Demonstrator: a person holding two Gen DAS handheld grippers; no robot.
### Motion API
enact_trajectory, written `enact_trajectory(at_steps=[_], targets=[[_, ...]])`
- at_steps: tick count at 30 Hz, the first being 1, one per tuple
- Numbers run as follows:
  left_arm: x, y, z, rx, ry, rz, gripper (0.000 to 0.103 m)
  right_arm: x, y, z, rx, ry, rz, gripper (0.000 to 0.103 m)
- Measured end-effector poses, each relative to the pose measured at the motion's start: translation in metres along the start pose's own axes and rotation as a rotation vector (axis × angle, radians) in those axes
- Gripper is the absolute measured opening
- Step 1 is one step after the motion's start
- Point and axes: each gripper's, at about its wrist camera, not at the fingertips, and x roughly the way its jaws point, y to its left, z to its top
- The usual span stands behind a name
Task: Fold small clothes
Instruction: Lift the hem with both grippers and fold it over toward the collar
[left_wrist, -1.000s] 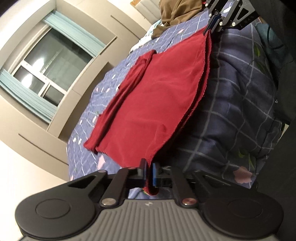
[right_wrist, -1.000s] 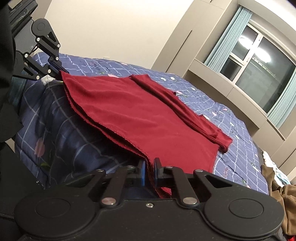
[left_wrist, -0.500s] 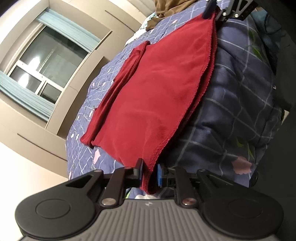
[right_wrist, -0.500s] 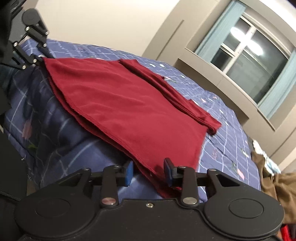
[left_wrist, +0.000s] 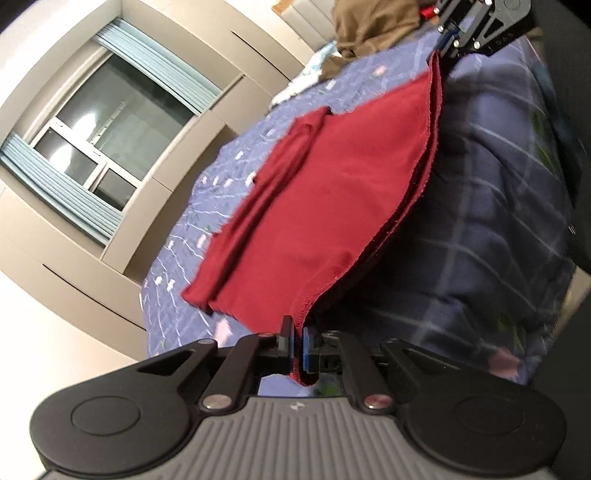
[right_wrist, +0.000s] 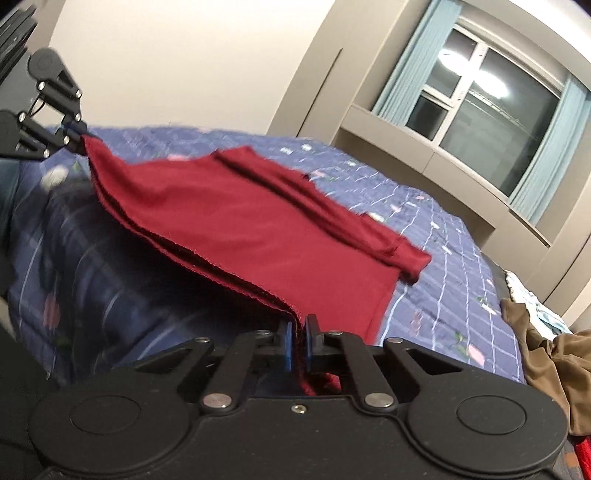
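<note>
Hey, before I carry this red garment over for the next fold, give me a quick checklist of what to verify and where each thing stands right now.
1. Left tool shut on the red garment at its near hem corner: ok.
2. Right tool shut on the other hem corner: ok.
3. All hem layers caught in each grip: cannot tell.
4. Hem edge between the tools taut: not ok, it sags slightly.
5. Folded sleeve lying flat on top: ok.
6. Bedspread beyond the garment free for the fold: ok; brown clothes lie off to the side.
</note>
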Motion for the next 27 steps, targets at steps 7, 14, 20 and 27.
enact_trajectory(at_steps=[7, 14, 20, 27], targets=[[0.025, 0.038, 0.028, 0.078, -0.060, 0.084, 0.003, 0.028, -0.042, 0.041, 0.020, -0.052, -0.023, 0.005], [0.079, 0.097, 0.056, 0.071, -0.081, 0.185, 0.003, 0.084, -0.087, 0.092, -0.055, -0.083, -0.084, 0.005], [0.143, 0.143, 0.079, 0.122, -0.090, 0.210, 0.003, 0.154, -0.130, 0.137, -0.115, -0.079, -0.115, 0.005], [0.225, 0.188, 0.097, 0.099, -0.040, 0.150, 0.003, 0.242, -0.172, 0.167, -0.128, -0.017, -0.098, 0.005]])
